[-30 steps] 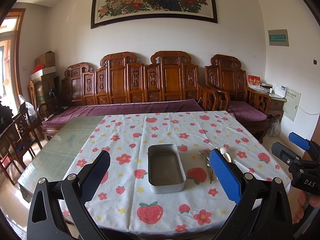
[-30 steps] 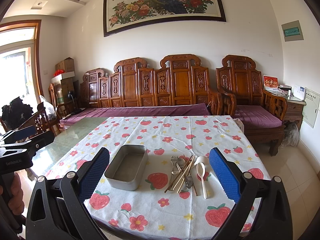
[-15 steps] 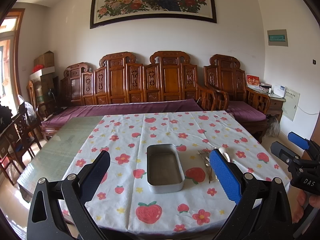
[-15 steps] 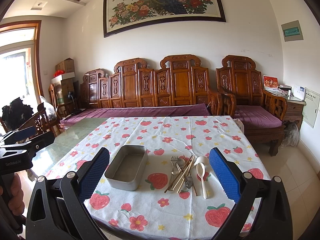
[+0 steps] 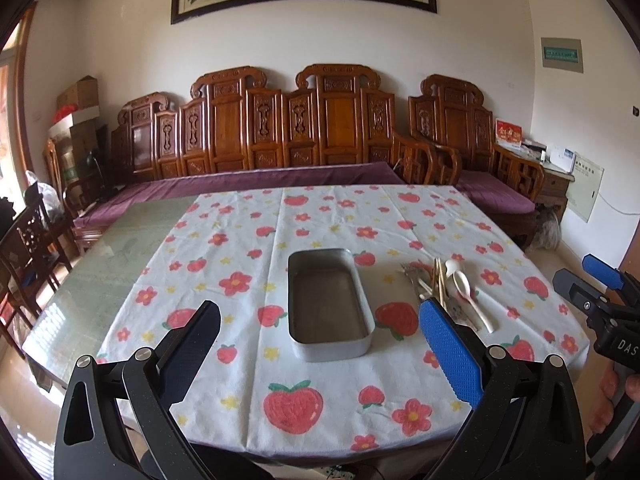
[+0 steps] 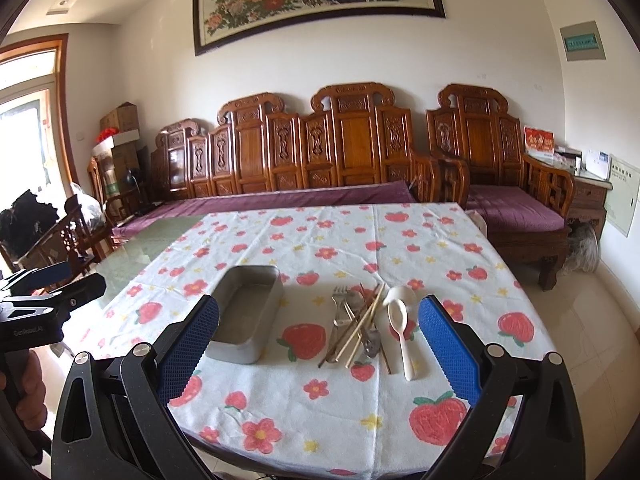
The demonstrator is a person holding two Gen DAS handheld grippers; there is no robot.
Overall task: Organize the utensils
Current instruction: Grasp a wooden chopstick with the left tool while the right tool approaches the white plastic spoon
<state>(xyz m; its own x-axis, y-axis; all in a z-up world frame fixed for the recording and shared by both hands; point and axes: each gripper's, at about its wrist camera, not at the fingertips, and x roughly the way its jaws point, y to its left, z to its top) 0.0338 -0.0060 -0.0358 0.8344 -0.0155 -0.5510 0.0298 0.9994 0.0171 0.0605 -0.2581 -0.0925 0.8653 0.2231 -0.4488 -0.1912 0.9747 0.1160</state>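
Observation:
An empty metal tray (image 5: 327,304) (image 6: 247,312) lies on the strawberry-print tablecloth (image 5: 320,232) (image 6: 360,248). To its right sits a loose pile of utensils: forks (image 6: 340,312), wooden chopsticks (image 6: 362,326) (image 5: 440,284) and two white spoons (image 6: 400,324) (image 5: 468,292). My left gripper (image 5: 320,344) hangs open in front of the tray, nothing between its fingers. My right gripper (image 6: 318,340) is open too, held above the near table edge before the utensil pile. Each gripper also shows at the edge of the other's view, held by a hand.
A carved wooden bench with purple cushions (image 5: 280,184) runs behind the table. Bare glass tabletop (image 5: 120,240) lies left of the cloth. Wooden chairs (image 5: 36,240) stand at the left, a side cabinet (image 6: 588,200) at the right.
Both views have tilted downward and drawn a little closer to the table, so tray and utensils sit higher and larger. Both grippers stay open.

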